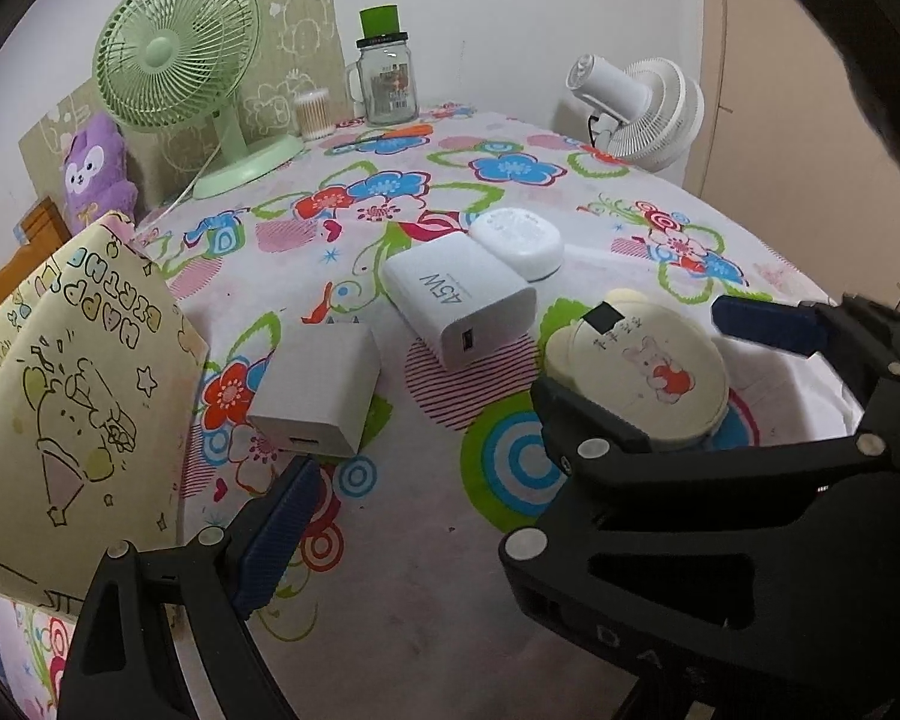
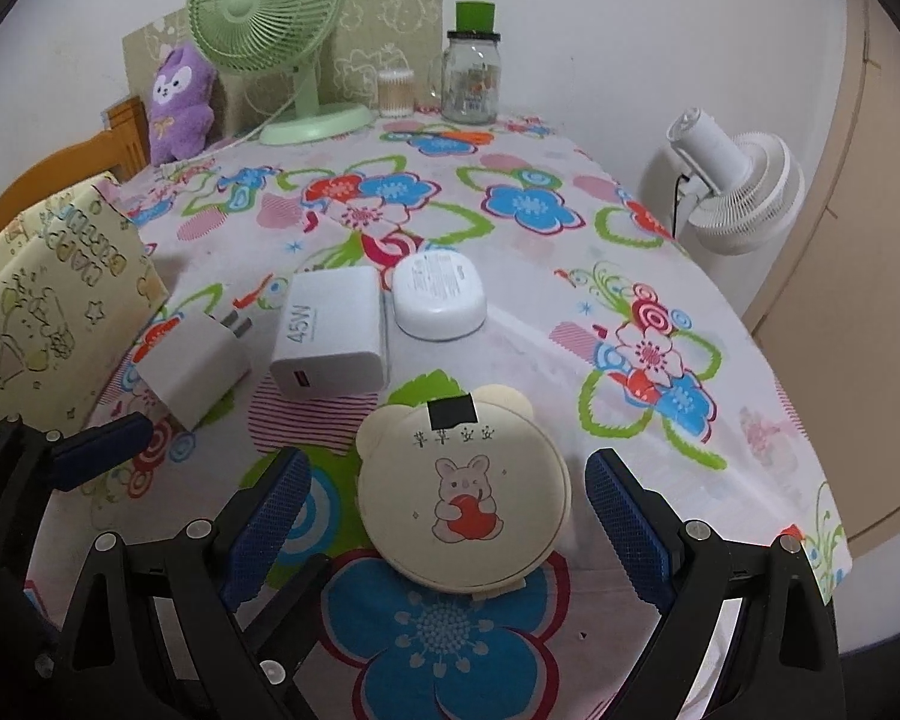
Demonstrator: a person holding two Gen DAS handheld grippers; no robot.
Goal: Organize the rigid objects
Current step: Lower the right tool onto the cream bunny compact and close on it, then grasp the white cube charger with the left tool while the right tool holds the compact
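The right hand-held gripper (image 2: 444, 516) is waiting wide open around the round bunny case (image 2: 463, 489) lying near on the table (image 2: 660, 276), which is looking hard, light and smooth, so squeezing its two round sides is looking best.

Two white chargers — a small one (image 2: 195, 366) and a 45W one (image 2: 330, 330). Two fans — green (image 2: 264, 18), white (image 2: 744, 192). One each: white oval case (image 2: 441, 297), cream bear-eared case (image 2: 465, 495), glass jar (image 2: 473, 81), purple plush (image 2: 180, 102), cotton-swab tub (image 2: 396, 93), yellow bag (image 2: 48, 312).
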